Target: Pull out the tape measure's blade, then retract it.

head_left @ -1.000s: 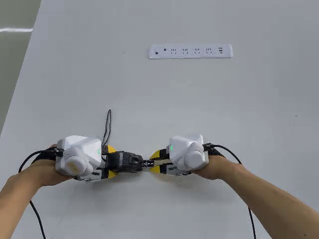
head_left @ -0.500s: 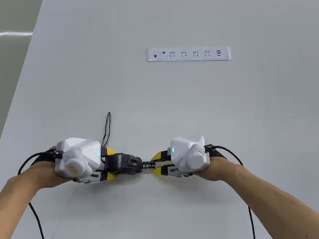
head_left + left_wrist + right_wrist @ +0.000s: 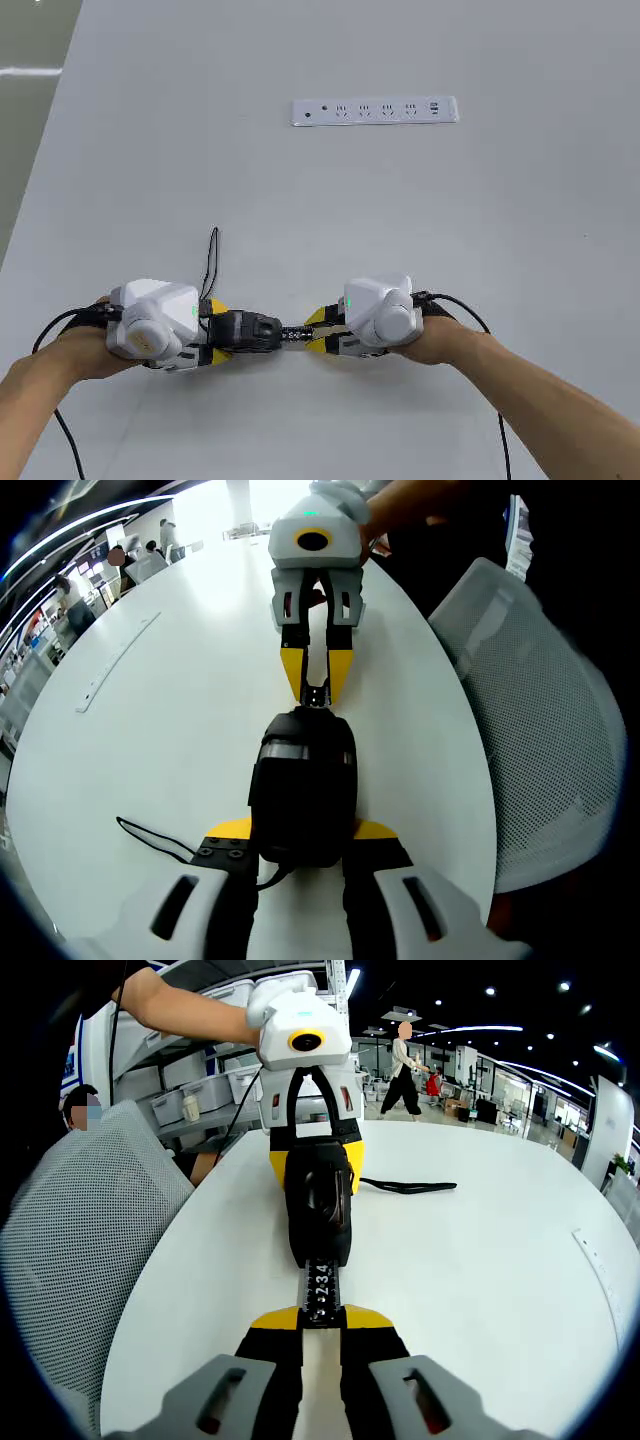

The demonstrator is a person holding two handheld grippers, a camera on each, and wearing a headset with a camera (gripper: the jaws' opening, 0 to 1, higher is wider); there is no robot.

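1. Jaws closed: left gripper [image 3: 300, 830] clamps the tape measure [image 3: 248, 329] near the table's [image 3: 400, 220] front edge; right gripper [image 3: 320, 1320] pinches the short exposed blade [image 3: 321, 1288].
2. Pull-out seems barely begun; next, the grippers must draw straight apart.

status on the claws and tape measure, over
Left claw shut on tape measure. Right claw shut on blade, a short length out. Power strip well away from the work.
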